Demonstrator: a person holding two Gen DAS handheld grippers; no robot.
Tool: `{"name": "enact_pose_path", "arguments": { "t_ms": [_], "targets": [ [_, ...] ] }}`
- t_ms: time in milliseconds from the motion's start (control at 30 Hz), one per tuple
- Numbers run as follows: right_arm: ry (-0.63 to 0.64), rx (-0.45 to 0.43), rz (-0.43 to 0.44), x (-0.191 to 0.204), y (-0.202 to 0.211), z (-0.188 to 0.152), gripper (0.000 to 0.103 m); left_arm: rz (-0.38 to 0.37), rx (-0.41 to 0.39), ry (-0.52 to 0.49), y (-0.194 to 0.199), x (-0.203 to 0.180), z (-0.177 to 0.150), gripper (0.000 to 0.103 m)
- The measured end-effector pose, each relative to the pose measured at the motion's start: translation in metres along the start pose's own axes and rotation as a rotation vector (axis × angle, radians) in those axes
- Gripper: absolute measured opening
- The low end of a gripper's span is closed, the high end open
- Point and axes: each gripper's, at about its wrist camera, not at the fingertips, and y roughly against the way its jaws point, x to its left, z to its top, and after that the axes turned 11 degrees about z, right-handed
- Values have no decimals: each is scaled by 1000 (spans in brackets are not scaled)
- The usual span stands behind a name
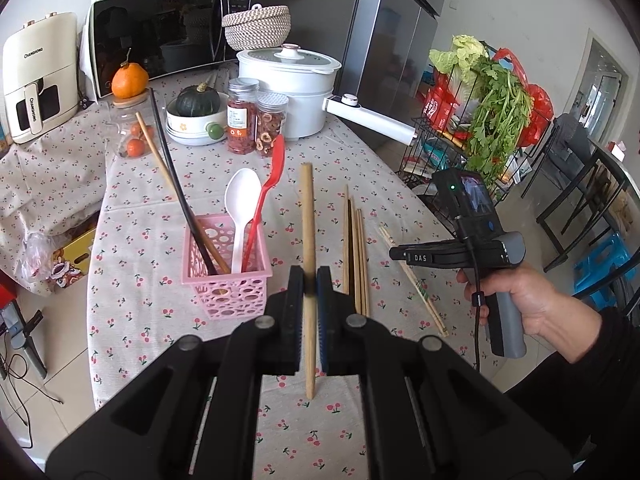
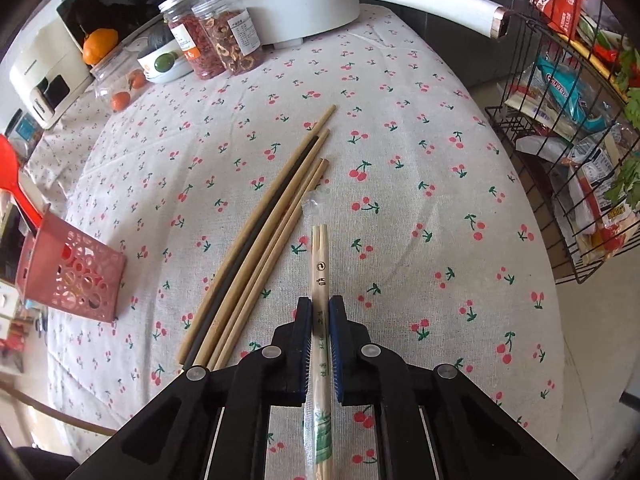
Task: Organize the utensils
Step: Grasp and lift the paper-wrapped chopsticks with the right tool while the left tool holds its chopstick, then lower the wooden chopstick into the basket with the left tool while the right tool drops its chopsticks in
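Left gripper (image 1: 309, 280) clamps wooden chopstick (image 1: 307, 216) mid-shaft, raised for pink basket (image 1: 224, 276). Right gripper (image 2: 320, 308) pinches wrapped chopsticks (image 2: 320, 264), likely lifting next.

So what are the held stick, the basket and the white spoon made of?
Stick in the left gripper: looks like bare wood or bamboo, matte tan. Basket: likely plastic, glossy pink, moulded round holes. Spoon: probably plastic, smooth uniform white.

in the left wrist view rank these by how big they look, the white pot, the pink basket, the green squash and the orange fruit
1. white pot, clearly largest.
2. pink basket, though it sits nearer the camera, which inflates it.
3. green squash and orange fruit: too alike to separate; the squash is partly sunk in its bowl.
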Motion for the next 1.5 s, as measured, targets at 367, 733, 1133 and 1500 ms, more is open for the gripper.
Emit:
{"name": "enact_pose_path", "arguments": {
  "t_ms": [367,733,1133,1500],
  "targets": [
    [60,-305,164,24,96,-6,5,-19,-104,23,33,4,7,7],
    [164,-545,278,68,156,-15,5,3,-294,126,76,36,33,7],
    [236,-601,298,104,153,-10,5,93,-401,162,55,62,52,7],
    [256,-662,323,135,150,-7,5,108,-199,141,-11,66,45,8]
  ]
}}
